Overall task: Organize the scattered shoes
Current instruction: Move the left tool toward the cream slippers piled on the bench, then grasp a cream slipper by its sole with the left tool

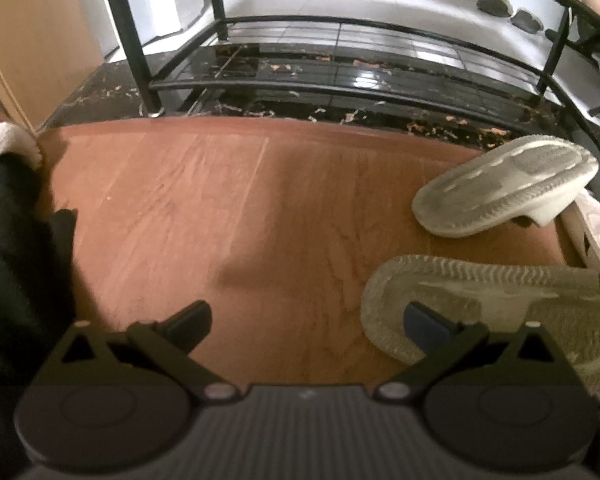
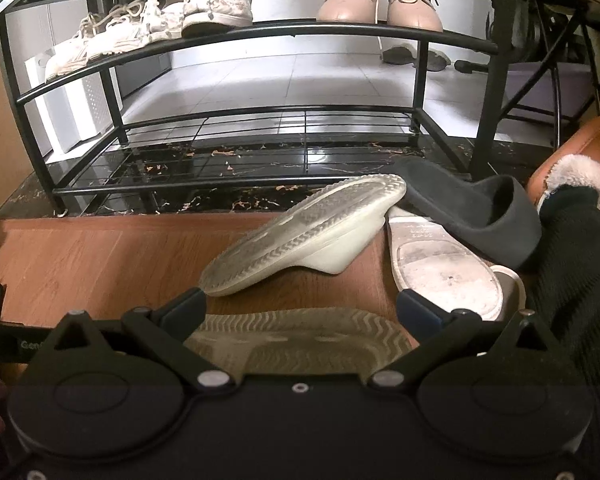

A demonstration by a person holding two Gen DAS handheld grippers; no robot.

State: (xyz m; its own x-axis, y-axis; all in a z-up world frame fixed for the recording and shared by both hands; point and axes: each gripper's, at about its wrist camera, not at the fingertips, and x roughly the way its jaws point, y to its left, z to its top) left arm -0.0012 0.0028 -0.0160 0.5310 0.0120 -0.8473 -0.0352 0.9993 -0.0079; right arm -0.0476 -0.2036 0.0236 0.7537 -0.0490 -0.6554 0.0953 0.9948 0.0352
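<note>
Left gripper point(image 1: 308, 320) fingers spread, holding nothing, over bare wood floor point(image 1: 220, 208). Right gripper point(image 2: 300, 312) fingers spread too, straddling upturned grey-soled shoe point(image 2: 300, 340) on floor, not touching. White slipper point(image 2: 304, 232) lies sole-up just beyond, tipped against white insole-up shoe point(image 2: 448, 264); dark slipper point(image 2: 480, 212) overlaps that. Black shoe rack point(image 2: 260, 36) behind: white sneakers point(image 2: 148, 28), pink lace-ups point(image 2: 380, 0) on upper shelf; lower shelf bare.

This looks like the entry of a home. A black metal shoe rack point(image 2: 260, 36) stands at 12 o'clock, with white sneakers point(image 2: 112, 40) and pink lace-up shoes point(image 2: 380, 0) on its shelf. Slippers point(image 2: 300, 232) lie about on the brown wood floor point(image 2: 100, 252), with white tiles point(image 2: 280, 76) behind.
</note>
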